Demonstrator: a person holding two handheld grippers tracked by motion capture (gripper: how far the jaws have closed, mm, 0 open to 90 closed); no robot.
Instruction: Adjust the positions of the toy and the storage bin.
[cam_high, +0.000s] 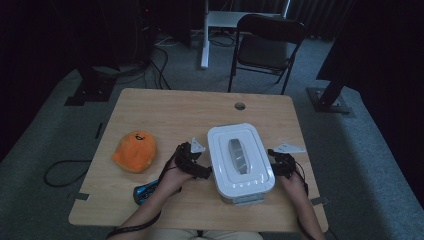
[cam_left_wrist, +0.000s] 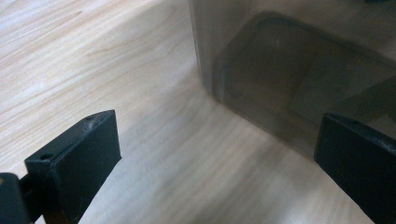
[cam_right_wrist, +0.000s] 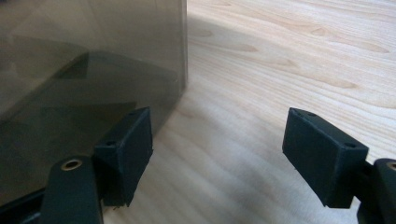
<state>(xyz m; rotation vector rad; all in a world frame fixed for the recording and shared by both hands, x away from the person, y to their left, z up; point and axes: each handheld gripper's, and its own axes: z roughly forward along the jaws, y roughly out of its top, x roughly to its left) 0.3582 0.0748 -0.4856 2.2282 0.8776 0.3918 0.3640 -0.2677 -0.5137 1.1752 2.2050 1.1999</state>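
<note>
Both grippers, left (cam_high: 202, 167) and right (cam_high: 274, 160), flank the lidded box (cam_high: 240, 161), jaws apart.

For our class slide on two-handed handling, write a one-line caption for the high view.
Left gripper and right gripper flank a lidded white box on the wooden table.
</note>
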